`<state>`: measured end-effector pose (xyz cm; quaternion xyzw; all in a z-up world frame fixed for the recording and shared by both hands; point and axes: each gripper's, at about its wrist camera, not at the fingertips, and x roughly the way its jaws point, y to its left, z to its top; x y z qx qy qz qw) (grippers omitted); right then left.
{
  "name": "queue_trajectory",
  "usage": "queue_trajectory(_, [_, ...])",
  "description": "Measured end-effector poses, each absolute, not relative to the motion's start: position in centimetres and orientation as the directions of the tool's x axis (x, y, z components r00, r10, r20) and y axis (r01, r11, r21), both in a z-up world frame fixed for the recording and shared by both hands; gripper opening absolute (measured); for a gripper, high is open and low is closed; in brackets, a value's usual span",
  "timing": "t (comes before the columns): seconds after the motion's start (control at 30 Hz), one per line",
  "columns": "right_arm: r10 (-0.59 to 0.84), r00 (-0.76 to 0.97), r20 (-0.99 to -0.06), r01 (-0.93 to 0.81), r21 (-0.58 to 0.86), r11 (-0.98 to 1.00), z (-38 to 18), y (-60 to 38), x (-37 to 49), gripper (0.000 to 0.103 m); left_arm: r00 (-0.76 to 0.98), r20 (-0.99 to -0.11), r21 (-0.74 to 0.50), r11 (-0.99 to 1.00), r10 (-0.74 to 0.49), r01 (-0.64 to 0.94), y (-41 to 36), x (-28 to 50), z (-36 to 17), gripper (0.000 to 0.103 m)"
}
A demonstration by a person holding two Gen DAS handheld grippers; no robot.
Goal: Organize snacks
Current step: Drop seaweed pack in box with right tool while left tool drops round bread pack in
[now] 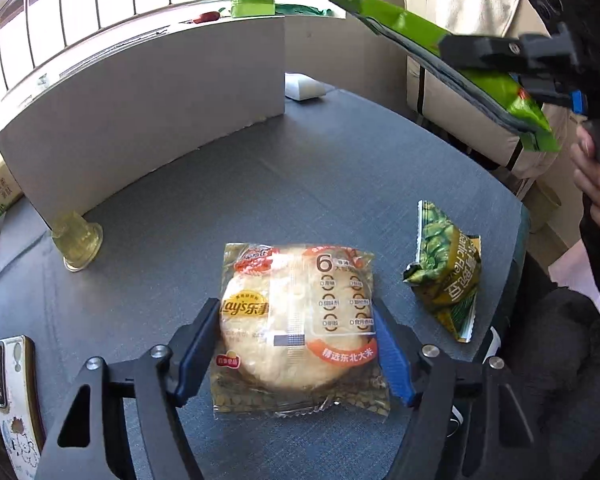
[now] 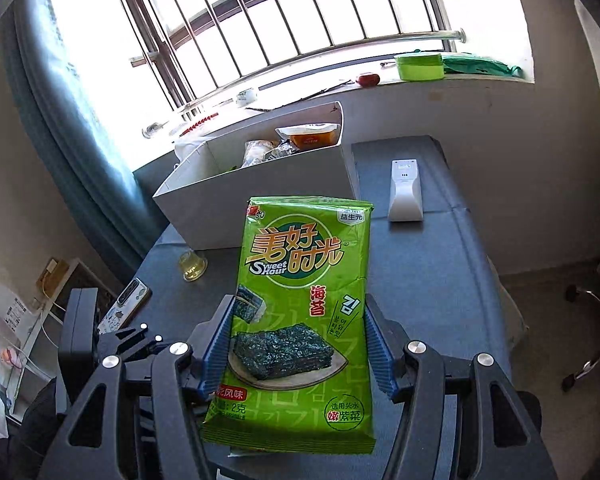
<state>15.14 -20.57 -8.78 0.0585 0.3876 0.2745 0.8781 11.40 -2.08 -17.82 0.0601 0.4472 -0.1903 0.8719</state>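
A clear Lay's rice cracker packet (image 1: 296, 320) lies flat on the grey table (image 1: 260, 184). My left gripper (image 1: 296, 308) straddles it, and both blue pads touch its sides. In the right wrist view a green Sweet Hour seaweed packet (image 2: 304, 300) stands upright between the pads of my right gripper (image 2: 299, 304), lifted above the table. The left wrist view shows that right gripper (image 1: 472, 54) up high at the right with the seaweed packet (image 1: 420, 36) sticking out of it. A white open box (image 2: 260, 200) with several snacks inside stands at the table's back.
A garlic green-pea packet (image 1: 444, 272) lies right of the rice cracker. A small yellow jelly cup (image 1: 78, 240) sits by the box's corner. A phone (image 1: 16, 392) lies at the table's left edge. A white remote-like device (image 2: 405, 188) lies at the back right.
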Motion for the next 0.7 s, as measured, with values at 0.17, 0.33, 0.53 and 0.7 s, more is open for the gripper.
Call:
queue_trajectory(0.17, [0.537,0.555,-0.636,-0.442,0.321,0.837,-8.9,-20.9,15.0,0.065,0.634,-0.726,-0.104,0.955,-0.265,0.279,1.1,10.3,-15.5,0.076])
queue_trajectory(0.33, [0.574,0.569,-0.589,-0.484,0.324,0.813,-7.2,-19.6,16.5,0.065,0.792,-0.552,-0.224,0.961,-0.262,0.162,5.9,10.9,-9.4,0.076])
queue_trajectory(0.53, [0.604,0.590,-0.535,-0.528,0.310,0.791,-3.8,-15.9,21.1,0.065,0.871,-0.452,-0.225,0.969,-0.193,0.099,8.8,15.5,-3.7,0.076])
queue_trajectory(0.7, [0.587,0.609,-0.534,-0.523,0.286,0.803,-2.2,-12.4,26.6,0.065,0.875,-0.457,-0.221,0.973,-0.159,0.061,10.0,21.3,-1.8,0.076])
